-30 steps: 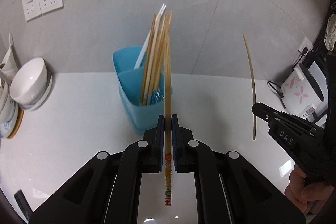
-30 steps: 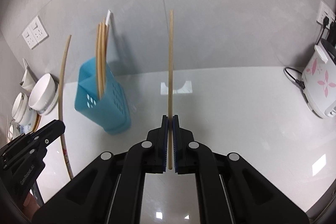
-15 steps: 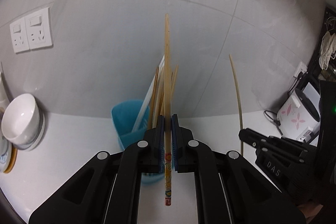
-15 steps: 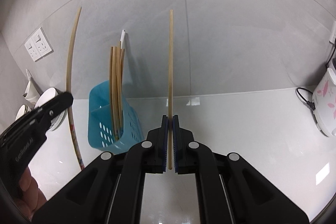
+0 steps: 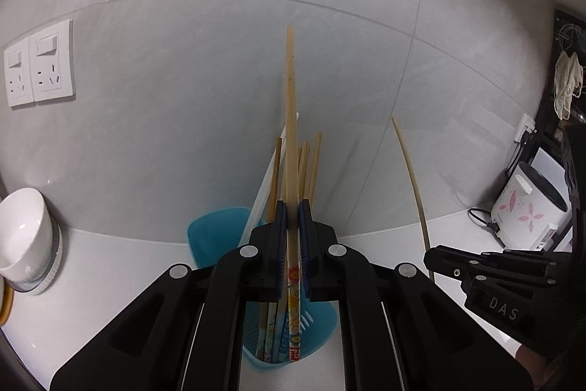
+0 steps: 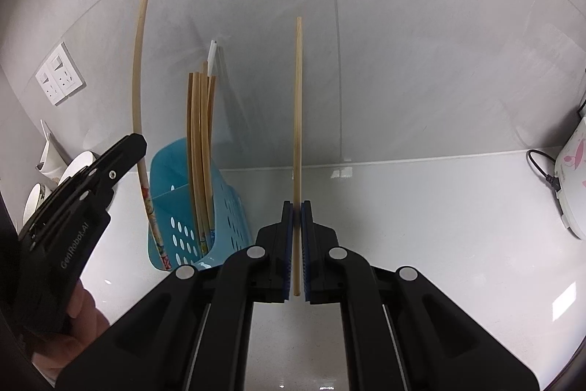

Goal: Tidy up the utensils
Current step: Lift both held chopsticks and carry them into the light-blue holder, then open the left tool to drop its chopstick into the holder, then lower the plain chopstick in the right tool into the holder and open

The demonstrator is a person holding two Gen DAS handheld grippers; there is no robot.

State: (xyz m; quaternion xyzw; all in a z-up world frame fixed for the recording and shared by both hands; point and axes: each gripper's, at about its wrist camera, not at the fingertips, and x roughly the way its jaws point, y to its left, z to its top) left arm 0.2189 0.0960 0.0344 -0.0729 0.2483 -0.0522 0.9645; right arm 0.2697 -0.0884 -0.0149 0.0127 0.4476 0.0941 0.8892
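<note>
My left gripper (image 5: 290,207) is shut on a wooden chopstick (image 5: 291,120) with a patterned lower end and holds it upright, its lower end down inside the blue utensil holder (image 5: 208,237). Several chopsticks (image 5: 309,163) stand in the holder. My right gripper (image 6: 297,207) is shut on a plain wooden chopstick (image 6: 298,98), upright, to the right of the blue holder (image 6: 175,178). In the right wrist view the left gripper (image 6: 124,152) and its chopstick (image 6: 138,61) stand at the holder's left side.
White bowls (image 5: 25,237) are stacked at the left on the white counter (image 6: 439,207). A white rice cooker (image 5: 527,211) with pink flowers stands at the right. Wall sockets (image 5: 36,68) sit on the grey tiled wall behind.
My left gripper has moved down over the holder, and its chopstick's patterned end now sits inside it. My right gripper has come closer to the holder with its chopstick.
</note>
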